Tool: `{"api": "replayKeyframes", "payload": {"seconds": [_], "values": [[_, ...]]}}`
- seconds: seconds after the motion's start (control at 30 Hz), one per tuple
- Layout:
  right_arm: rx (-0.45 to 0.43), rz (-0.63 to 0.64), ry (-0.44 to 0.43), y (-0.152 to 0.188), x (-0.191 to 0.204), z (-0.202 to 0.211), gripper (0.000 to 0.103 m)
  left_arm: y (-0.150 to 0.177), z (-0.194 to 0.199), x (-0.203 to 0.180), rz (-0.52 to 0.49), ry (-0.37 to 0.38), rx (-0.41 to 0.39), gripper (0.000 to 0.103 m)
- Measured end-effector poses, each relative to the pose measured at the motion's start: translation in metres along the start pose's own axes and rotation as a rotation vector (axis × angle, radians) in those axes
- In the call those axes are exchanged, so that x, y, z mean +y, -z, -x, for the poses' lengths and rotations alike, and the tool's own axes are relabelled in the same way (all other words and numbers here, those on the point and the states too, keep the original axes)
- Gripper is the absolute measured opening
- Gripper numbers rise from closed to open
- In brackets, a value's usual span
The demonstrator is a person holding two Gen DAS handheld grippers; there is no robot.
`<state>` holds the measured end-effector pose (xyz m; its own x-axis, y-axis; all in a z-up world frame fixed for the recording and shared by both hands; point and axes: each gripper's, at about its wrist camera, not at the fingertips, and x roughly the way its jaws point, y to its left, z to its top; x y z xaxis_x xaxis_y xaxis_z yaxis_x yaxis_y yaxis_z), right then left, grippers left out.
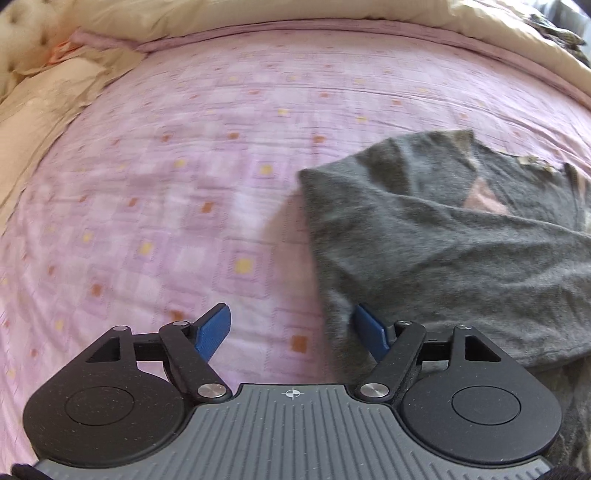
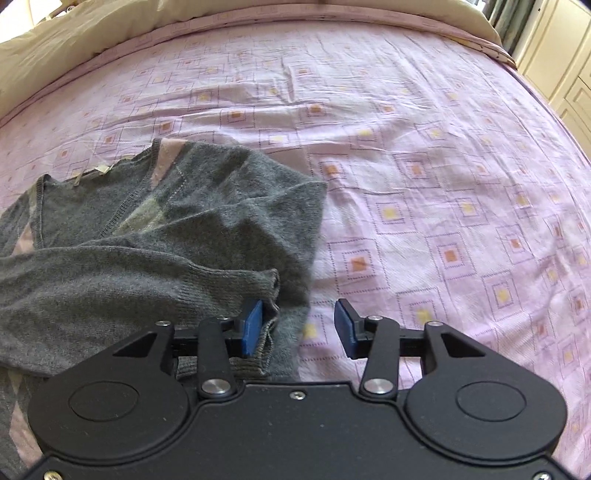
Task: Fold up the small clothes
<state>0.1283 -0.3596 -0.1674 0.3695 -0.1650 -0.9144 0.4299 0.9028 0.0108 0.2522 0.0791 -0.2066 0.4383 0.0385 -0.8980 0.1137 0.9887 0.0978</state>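
Note:
A small grey knitted sweater [image 1: 443, 236] with pink and pale diamond patches lies on the pink patterned bedsheet [image 1: 184, 166], a sleeve folded across its body. My left gripper [image 1: 291, 328] hangs open just off the sweater's left edge, its right fingertip over the fabric. In the right wrist view the same sweater [image 2: 147, 240] fills the left side, its ribbed cuff [image 2: 271, 288] lying by my right gripper's left pad. My right gripper [image 2: 299, 328] is open at the sweater's right edge, nothing pinched between its blue pads.
A cream quilt [image 1: 258, 14] is bunched along the far side of the bed and down the left [image 1: 33, 110]. Cream cupboard doors [image 2: 561, 55] stand beyond the bed's right edge. Bare sheet [image 2: 443, 184] stretches to the right of the sweater.

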Motion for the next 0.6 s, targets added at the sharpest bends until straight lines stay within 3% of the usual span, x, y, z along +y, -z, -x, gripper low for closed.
{"api": "replayKeyframes", "payload": {"seconds": [0.2, 0.37, 0.6], "values": [[-0.020, -0.030, 0.001, 0.023, -0.008, 0.027, 0.063, 0.018, 0.007, 0.025, 0.032, -0.067, 0.056, 0.074], [-0.011, -0.053, -0.016, 0.057, -0.009, 0.046, 0.070, 0.045, 0.023, 0.045, 0.070, -0.017, 0.067, 0.074], [0.042, -0.104, -0.054, 0.118, -0.008, 0.061, 0.075, 0.083, 0.047, 0.044, -0.017, 0.076, 0.074, 0.074]]}}
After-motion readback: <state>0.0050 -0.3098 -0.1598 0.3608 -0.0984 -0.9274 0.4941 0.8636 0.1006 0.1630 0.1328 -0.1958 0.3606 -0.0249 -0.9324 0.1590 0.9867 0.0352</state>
